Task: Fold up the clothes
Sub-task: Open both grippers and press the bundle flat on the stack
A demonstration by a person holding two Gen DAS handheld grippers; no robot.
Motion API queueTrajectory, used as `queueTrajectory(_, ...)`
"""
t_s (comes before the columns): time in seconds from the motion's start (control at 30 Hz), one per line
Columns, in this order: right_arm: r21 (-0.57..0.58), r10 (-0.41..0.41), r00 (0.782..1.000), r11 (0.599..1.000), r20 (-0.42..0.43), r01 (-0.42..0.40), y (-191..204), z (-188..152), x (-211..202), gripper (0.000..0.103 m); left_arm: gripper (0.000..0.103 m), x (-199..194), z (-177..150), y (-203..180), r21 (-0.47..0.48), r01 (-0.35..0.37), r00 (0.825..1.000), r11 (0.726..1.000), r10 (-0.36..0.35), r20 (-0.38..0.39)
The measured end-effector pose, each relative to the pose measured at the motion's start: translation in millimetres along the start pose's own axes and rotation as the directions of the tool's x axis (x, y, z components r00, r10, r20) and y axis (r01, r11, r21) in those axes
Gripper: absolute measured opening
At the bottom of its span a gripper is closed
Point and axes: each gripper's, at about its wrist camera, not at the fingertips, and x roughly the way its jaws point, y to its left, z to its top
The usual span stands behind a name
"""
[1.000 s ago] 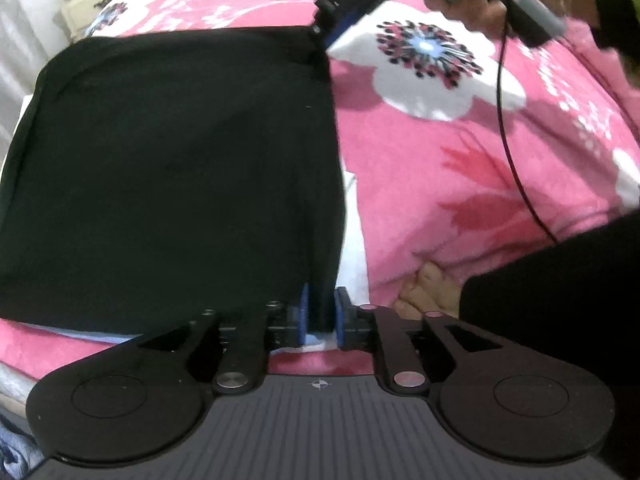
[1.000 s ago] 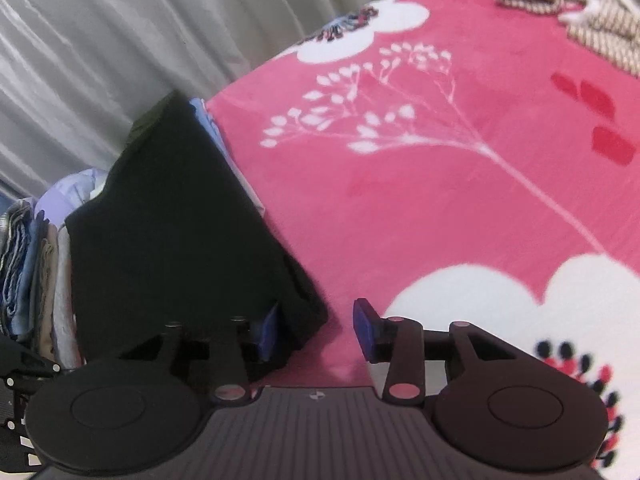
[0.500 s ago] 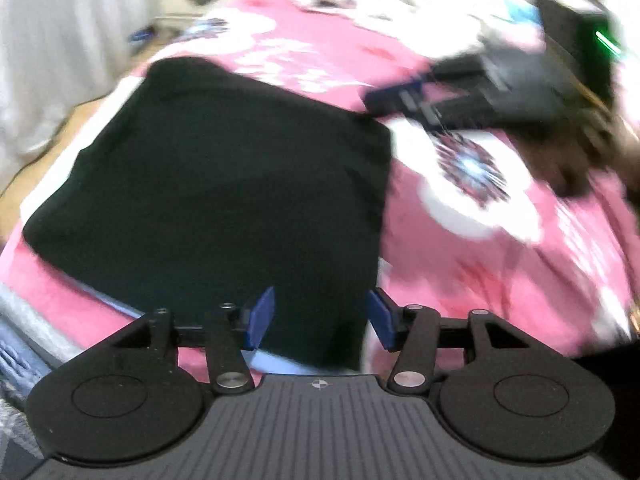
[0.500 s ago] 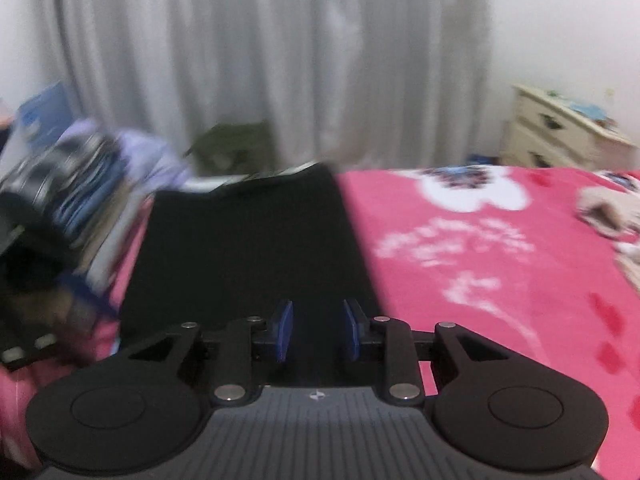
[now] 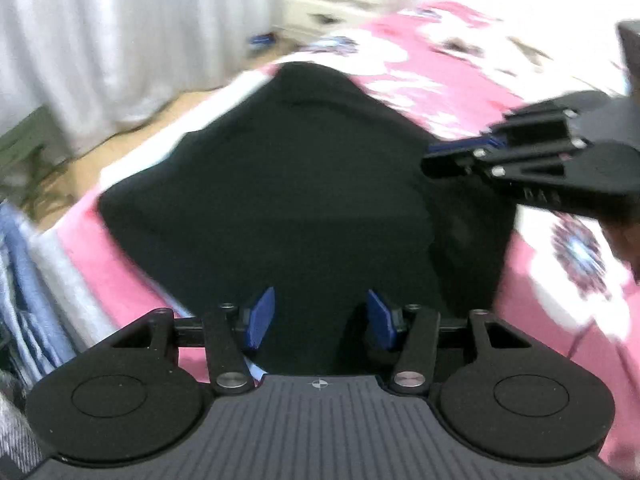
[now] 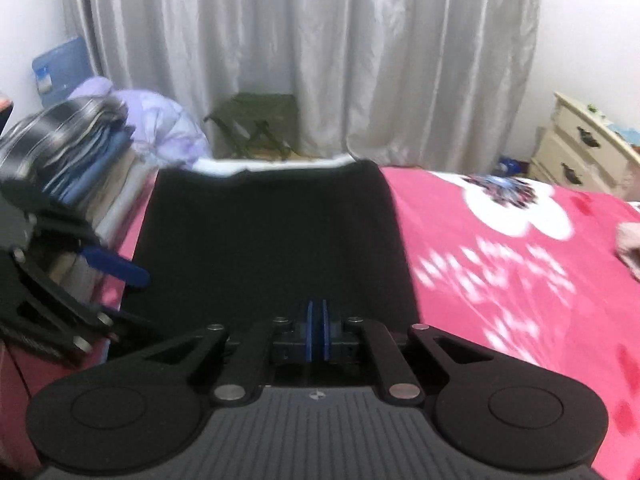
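Note:
A black folded garment [image 5: 300,200] lies flat on the pink flowered blanket [image 5: 560,300], near the bed's edge, with a strip of white cloth showing under its far side [image 6: 272,166]. My left gripper [image 5: 320,318] hovers over the garment's near edge, open, with only the cloth's surface below the gap. My right gripper [image 6: 316,330] is over the garment [image 6: 272,240], its blue pads closing to a thin slit with nothing seen between them. In the left wrist view the right gripper [image 5: 436,160] reaches in from the right above the garment's right side. The picture is blurred by motion.
A stack of folded clothes [image 6: 92,148] stands at the left edge of the bed. Behind it are a green folding stool [image 6: 256,120] and grey curtains [image 6: 320,40]. A cream chest of drawers [image 6: 580,148] is at the right. A knitted garment [image 6: 630,240] lies far right.
The left gripper let go of the garment's edge and opened. The right gripper shut empty. Both views rolled and swung toward the curtain side, and both grippers moved over the garment.

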Motion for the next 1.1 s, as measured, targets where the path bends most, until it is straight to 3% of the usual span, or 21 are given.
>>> queueTrajectory(0.1,-0.006,-0.032,0.999,0.999,-0.001,0.032,-6.0,11.8,37.1,0.0,0.052,18.8,-2.8,7.3,-0.079,-0.043,0.998,0.996,0.039,-0.049)
queueTrajectory(0.17,0.016,-0.083,0.997,0.996,-0.005,0.083,-20.6,19.7,54.8,0.0,0.053,17.5,-3.3,3.7,-0.066,-0.048,0.998,0.997,0.046,-0.033)
queueTrajectory(0.27,0.0,-0.13,0.989,0.991,0.063,0.13,-23.7,34.0,47.1,0.001,0.053,18.0,-3.0,3.9,-0.055,-0.049,0.998,0.997,0.047,-0.03)
queueTrajectory(0.4,-0.054,0.038,0.998,0.998,0.052,-0.035,-17.0,49.8,47.3,0.003,0.054,14.7,-3.7,5.2,-0.032,-0.051,0.998,0.998,0.05,-0.023)
queueTrajectory(0.47,-0.068,0.014,1.0,0.998,-0.002,-0.015,-17.6,52.6,72.7,0.0,0.054,11.9,-3.6,6.5,-0.019,-0.054,0.998,0.998,0.053,-0.017)
queueTrajectory(0.6,0.104,-0.055,0.997,0.993,0.06,0.049,-43.5,66.6,88.3,0.0,0.055,10.9,-5.2,7.3,-0.002,-0.055,0.998,0.999,0.055,-0.011)
queueTrajectory(0.63,0.13,-0.085,0.992,0.989,0.097,0.072,-47.4,72.2,82.1,0.005,0.055,10.7,-5.4,7.2,-0.001,-0.055,0.998,0.998,0.055,-0.012)
queueTrajectory(0.7,0.134,-0.007,0.99,0.991,0.144,-0.012,-49.2,78.8,68.1,0.005,0.055,10.0,-6.9,6.4,0.002,-0.059,0.998,0.998,0.059,-0.008)
queueTrajectory(0.77,0.085,0.198,0.972,0.974,0.127,-0.21,-38.9,83.2,61.5,0.006,0.055,9.3,-8.2,6.2,0.006,-0.06,0.998,0.998,0.06,-0.003)
queueTrajectory(0.8,0.044,0.318,0.945,0.946,0.081,-0.322,-27.6,84.1,64.2,0.007,0.055,8.9,-9.3,6.3,0.01,-0.059,0.998,0.998,0.059,0.0)
queueTrajectory(0.83,0.001,0.435,0.9,0.9,0.013,-0.436,-13.6,84.3,69.7,0.006,0.055,8.6,-10.1,6.3,0.014,-0.059,0.998,0.998,0.059,0.004)
queueTrajectory(0.87,-0.031,0.488,0.872,0.871,-0.043,-0.49,-0.1,83.5,78.4,0.006,0.055,7.6,-10.9,5.4,0.019,-0.06,0.998,0.998,0.06,0.007)
queueTrajectory(0.93,-0.088,0.523,0.841,0.839,-0.14,-0.537,26.4,81.0,99.3,0.006,0.055,6.7,-11.4,4.7,0.027,-0.06,0.998,0.998,0.06,0.01)
queueTrajectory(0.97,-0.104,0.491,0.858,0.855,-0.15,-0.508,34.0,81.7,110.3,0.001,0.055,6.4,-11.5,4.8,0.027,-0.06,0.998,0.998,0.06,0.01)
queueTrajectory(1.0,-0.115,0.431,0.892,0.887,-0.137,-0.447,38.6,83.4,121.6,0.0,0.055,6.3,-11.4,4.9,0.027,-0.061,0.998,0.998,0.061,0.011)
queueTrajectory(1.1,0.015,0.321,0.947,0.947,-0.004,-0.32,22.9,97.9,131.3,0.002,0.055,6.2,-10.9,5.2,0.028,-0.065,0.998,0.997,0.065,0.013)
